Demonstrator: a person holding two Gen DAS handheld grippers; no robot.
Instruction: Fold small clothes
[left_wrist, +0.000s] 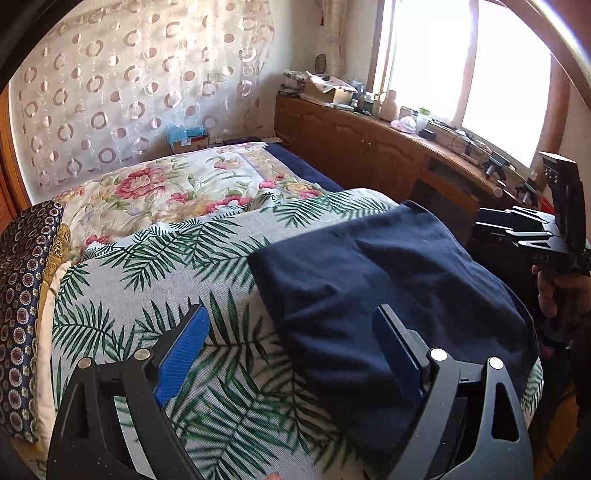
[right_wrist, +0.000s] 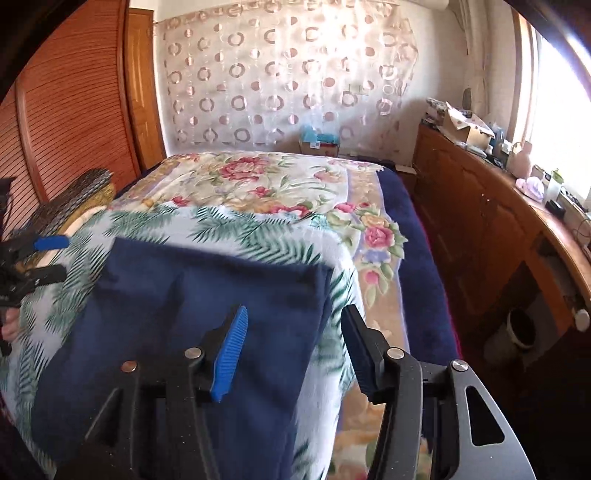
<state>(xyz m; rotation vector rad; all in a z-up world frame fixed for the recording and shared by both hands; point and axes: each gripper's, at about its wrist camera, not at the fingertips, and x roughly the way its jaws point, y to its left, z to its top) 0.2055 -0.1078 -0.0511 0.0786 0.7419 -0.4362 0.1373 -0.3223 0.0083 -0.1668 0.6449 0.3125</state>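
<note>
While the dark blue cloth lies on the leaf-print blanket, near the front edge of the bed, both tools are up off it and hold nothing. The left gripper has its jaws wide apart, with only blanket and the cloth's left edge showing between them. The right gripper has its jaws partly apart too, and nothing is pinched in them; they float over the cloth's right side. The cloth looks already folded at least once, because it has a thick, neat far edge and a soft ridge down the middle. I think the step now is either one more fold or a tidy finish. To do it well, each gripper should come down on a near corner, pinch only the top layers, lift a little, and carry both corners to the far edge together, so the sides stay even. Moving slowly helps, since soft cloth can slip or bunch up. The blanket below is soft as well, so the pads should not grab it by mistake. The cloth's long way seems to run from the near edge of the bed toward the flowery quilt behind it, tilted a bit to the left in the right wrist view. Its short edges face the person and the quilt.
</note>
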